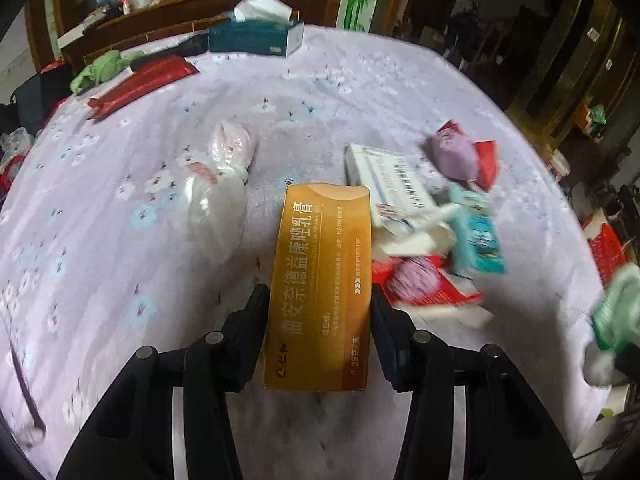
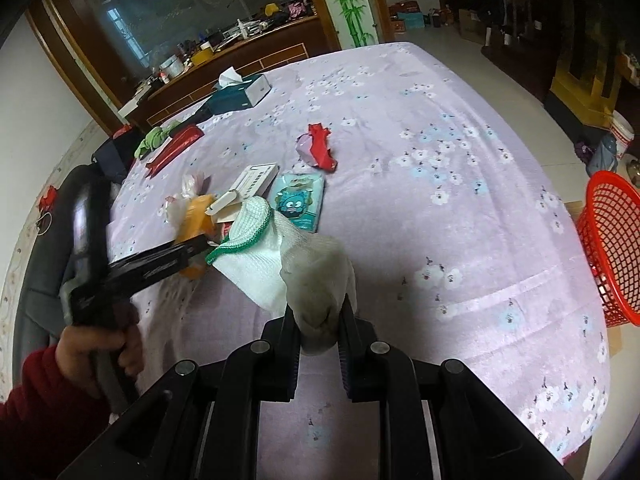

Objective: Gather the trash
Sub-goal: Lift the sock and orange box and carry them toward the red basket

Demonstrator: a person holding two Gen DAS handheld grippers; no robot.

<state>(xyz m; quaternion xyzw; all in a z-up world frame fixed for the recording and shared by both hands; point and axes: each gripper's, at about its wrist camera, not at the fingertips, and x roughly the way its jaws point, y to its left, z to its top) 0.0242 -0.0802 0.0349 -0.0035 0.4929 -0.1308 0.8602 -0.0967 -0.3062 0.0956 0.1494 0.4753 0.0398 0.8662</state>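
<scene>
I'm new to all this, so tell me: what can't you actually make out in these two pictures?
- Red basket: right wrist view, cut by the frame edge; contents unreadable through the mesh.
- White glove: left wrist view, motion-blurred at the edge.
- Orange box: right wrist view, blurred, partly behind the left gripper.

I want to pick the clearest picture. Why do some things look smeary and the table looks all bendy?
Left wrist view: the orange box in the left gripper is sharp, but the trash pile at right is motion-smeared. Right wrist view: the white glove in the right gripper is slightly soft, the red basket clearer. Both fisheye lenses curve the purple tablecloth, with dark corners.
</scene>
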